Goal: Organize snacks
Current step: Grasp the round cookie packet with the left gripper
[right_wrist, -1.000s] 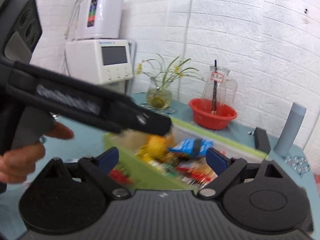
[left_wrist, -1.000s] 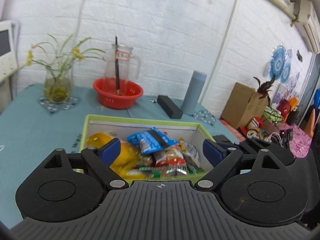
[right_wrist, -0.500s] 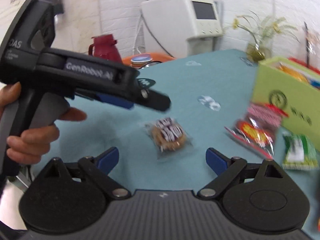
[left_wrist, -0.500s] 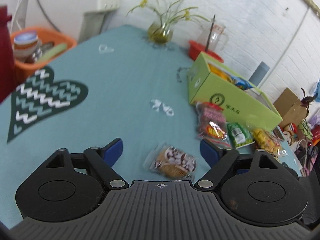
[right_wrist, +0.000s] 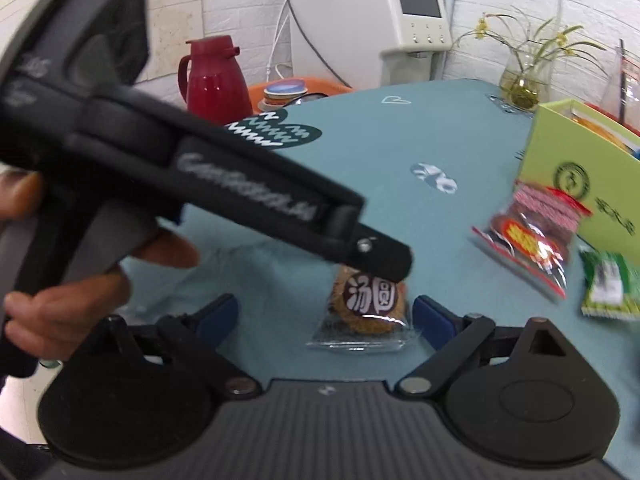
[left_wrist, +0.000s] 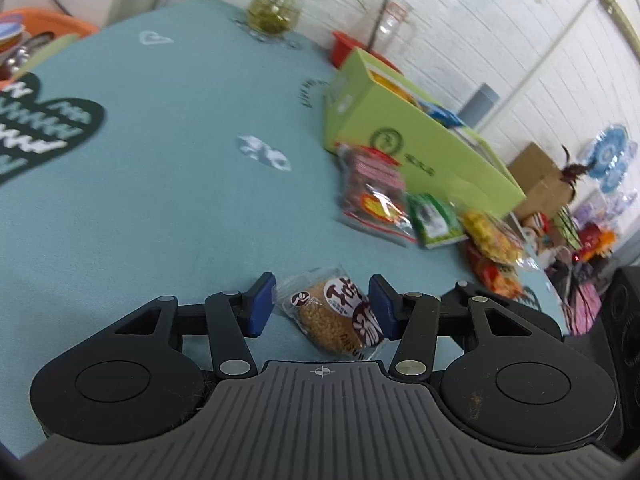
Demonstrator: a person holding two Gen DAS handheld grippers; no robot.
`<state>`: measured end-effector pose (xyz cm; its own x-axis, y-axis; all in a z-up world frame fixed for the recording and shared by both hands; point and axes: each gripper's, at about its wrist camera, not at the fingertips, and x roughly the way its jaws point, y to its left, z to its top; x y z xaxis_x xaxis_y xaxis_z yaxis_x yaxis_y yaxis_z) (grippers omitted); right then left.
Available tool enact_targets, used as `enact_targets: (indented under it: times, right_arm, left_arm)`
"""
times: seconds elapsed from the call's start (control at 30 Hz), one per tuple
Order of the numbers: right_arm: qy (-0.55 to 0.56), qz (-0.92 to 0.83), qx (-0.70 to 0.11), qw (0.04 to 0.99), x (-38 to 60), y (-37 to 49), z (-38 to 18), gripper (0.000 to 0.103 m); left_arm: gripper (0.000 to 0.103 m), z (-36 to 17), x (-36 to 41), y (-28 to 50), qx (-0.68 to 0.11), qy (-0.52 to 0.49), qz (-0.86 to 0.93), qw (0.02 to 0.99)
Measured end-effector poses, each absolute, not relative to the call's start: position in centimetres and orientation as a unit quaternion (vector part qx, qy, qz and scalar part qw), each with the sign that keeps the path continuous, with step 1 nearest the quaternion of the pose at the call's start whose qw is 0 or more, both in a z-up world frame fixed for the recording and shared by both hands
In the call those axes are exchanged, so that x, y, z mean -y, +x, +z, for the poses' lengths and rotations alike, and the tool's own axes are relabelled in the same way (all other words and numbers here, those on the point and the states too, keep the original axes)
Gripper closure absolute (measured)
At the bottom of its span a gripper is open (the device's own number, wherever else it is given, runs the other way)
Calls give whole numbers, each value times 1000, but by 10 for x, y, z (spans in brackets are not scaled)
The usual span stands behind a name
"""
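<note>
A round brown snack in a clear wrapper [left_wrist: 336,316] lies on the teal tablecloth. My left gripper [left_wrist: 322,308] is low over it with a blue pad on each side; the right pad touches the wrapper, the left pad stands a little off. In the right wrist view the snack [right_wrist: 368,300] lies under the tip of the left gripper [right_wrist: 384,258]. My right gripper [right_wrist: 326,316] is open and empty just in front of it. The green snack box [left_wrist: 416,136] stands beyond, with snacks inside.
A red snack pack [left_wrist: 374,196], a green pack [left_wrist: 434,216] and yellow and orange packs [left_wrist: 490,240] lie in front of the box. A flower vase [left_wrist: 274,16], a red bowl and a glass jug stand at the back. A red kettle [right_wrist: 214,76] stands off the table's far side.
Both grippers swung away from the box down to the table. My left gripper came down around the brown snack and its jaws narrowed on it. My right gripper moved closer to it.
</note>
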<state>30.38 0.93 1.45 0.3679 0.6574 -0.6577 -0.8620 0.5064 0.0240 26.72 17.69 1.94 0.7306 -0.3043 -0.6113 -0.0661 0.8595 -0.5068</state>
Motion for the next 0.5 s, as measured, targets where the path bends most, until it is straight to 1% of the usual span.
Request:
enact_targets:
  times: [0.13, 0.3, 0.33, 0.37, 0.5]
  right_arm:
    - [-157, 422, -312, 836, 29, 287, 14, 10]
    - [-138, 356, -319, 868, 76, 274, 12, 10]
    - [-131, 348, -319, 871, 85, 273, 12, 10]
    - [-126, 344, -320, 874, 91, 271, 12, 10]
    - [-102, 339, -317, 880, 109, 266, 12, 10]
  left_arm:
    - [72, 19, -134, 272, -374, -237, -122, 888]
    - [70, 20, -76, 280, -377, -184, -164, 893]
    - [67, 20, -68, 281, -377, -178, -167, 893]
    - [62, 21, -61, 282, -378, -173, -170, 894]
    - [50, 26, -55, 277, -373, -162, -152, 901]
